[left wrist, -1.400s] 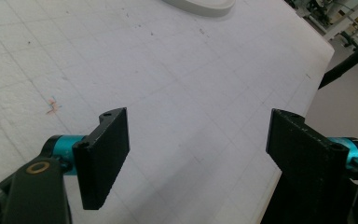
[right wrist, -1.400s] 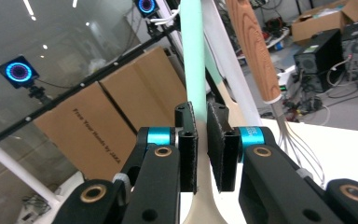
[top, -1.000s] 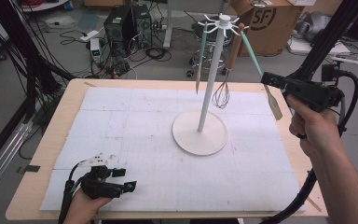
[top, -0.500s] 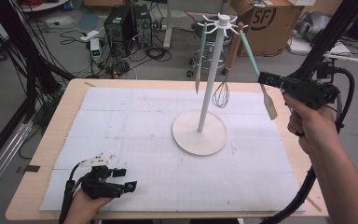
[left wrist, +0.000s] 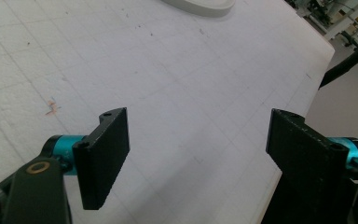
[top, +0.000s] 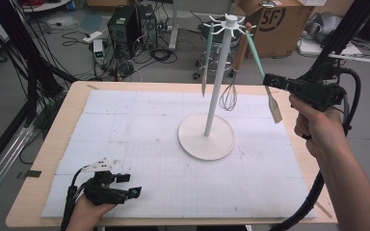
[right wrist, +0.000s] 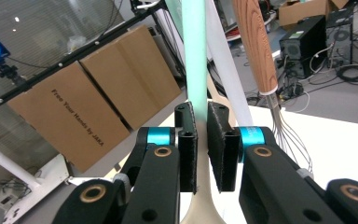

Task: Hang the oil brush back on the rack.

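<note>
A wooden table (top: 53, 159) carries a white gridded mat (top: 139, 144) that covers most of its top; the near edge of both is cut off at the bottom of the high view. On the mat, right of centre, stands a white utensil stand (top: 207, 139) with a round base, a thin upright pole and a ring of hooks at the top. Its base shows as a sliver at the top edge of the left gripper view, the rest cut off.

Three utensils hang from the hooks. A mint-handled spatula (top: 261, 72) slants out to the right, its pale blade well off vertical. A wooden-handled whisk (top: 230, 91) hangs behind the pole, partly hidden by it. A mint-handled utensil (top: 206, 57) hangs left of the pole; its lower end is too thin to identify.

The right gripper (top: 270, 81) is raised at the spatula's shaft, held in the right hand (top: 318, 127). In the right gripper view its jaws are pinching the spatula just where the mint handle meets the pale neck; the blade drops out of frame below.

The left gripper (top: 130, 185) lies low at the mat's near left corner, well apart from the stand, the hand behind it mostly cut off. In the left gripper view its jaws are spread wide over bare mat.
</note>
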Action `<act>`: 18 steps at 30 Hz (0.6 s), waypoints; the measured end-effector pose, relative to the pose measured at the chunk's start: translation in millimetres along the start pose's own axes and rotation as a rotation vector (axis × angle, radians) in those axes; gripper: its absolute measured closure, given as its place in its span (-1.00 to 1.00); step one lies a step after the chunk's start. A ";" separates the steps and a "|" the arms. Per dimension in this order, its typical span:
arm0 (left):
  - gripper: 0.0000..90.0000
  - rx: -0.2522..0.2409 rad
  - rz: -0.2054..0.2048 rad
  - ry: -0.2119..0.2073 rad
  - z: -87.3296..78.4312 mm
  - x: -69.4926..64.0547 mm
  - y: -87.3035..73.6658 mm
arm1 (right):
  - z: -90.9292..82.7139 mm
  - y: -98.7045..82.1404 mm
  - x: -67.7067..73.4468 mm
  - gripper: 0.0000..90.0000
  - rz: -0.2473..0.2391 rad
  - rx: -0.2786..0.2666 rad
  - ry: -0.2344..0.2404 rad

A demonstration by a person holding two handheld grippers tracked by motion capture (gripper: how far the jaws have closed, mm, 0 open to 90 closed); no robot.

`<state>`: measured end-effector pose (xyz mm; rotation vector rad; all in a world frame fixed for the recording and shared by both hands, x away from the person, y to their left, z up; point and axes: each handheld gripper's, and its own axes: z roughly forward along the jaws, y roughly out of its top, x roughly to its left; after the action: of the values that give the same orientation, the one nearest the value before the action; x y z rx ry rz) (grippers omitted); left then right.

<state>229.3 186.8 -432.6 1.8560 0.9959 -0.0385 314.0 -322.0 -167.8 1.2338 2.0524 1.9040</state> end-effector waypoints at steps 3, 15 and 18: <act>-0.51 0.001 0.003 0.000 -0.1 0.5 -0.1 | 1.1 0.7 -0.4 0.84 -0.004 0.005 -0.003; -0.51 -0.001 0.002 0.002 -0.6 0.3 -0.1 | 6.4 -2.7 0.4 0.84 -0.008 0.017 -0.009; -0.51 0.000 0.003 0.002 -0.7 0.3 -0.2 | 8.1 -4.9 -0.2 0.84 -0.003 0.020 -0.004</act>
<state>229.1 187.5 -432.5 1.8581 0.9946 -0.0349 316.3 -315.2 -174.0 1.2365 2.0749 1.8830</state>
